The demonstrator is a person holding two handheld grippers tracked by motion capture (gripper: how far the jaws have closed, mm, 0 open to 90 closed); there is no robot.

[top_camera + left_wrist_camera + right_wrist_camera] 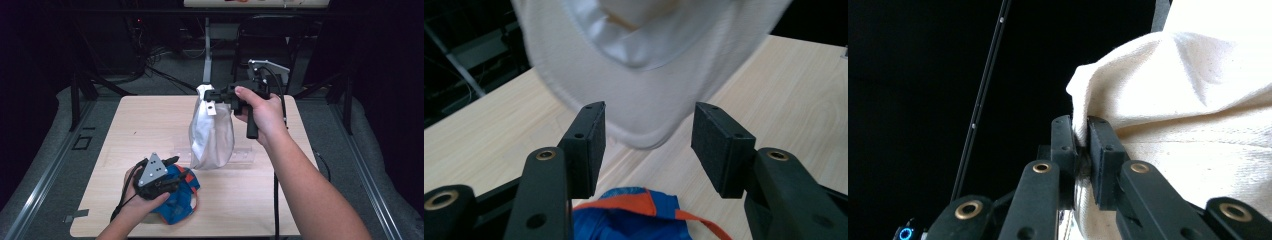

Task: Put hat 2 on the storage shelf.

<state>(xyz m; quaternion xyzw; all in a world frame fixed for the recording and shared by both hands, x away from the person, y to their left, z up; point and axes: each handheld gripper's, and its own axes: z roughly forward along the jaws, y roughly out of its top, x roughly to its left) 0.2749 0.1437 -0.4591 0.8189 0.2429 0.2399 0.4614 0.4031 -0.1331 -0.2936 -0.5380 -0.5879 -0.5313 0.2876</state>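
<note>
A white cloth bag hangs above the middle of the table, held up by its top edge. My right gripper is shut on that edge; in the right gripper view the cream cloth is pinched between the jaws of the right gripper. My left gripper sits low at the front left, over a blue and orange cloth item. In the left gripper view the left gripper is open, its jaws apart with nothing between them, the white bag just beyond and the blue and orange item below.
The light wooden table has bare room at the back left and front right. A clear plastic piece lies flat behind the bag's bottom. A dark chair and cables stand on the floor past the far edge.
</note>
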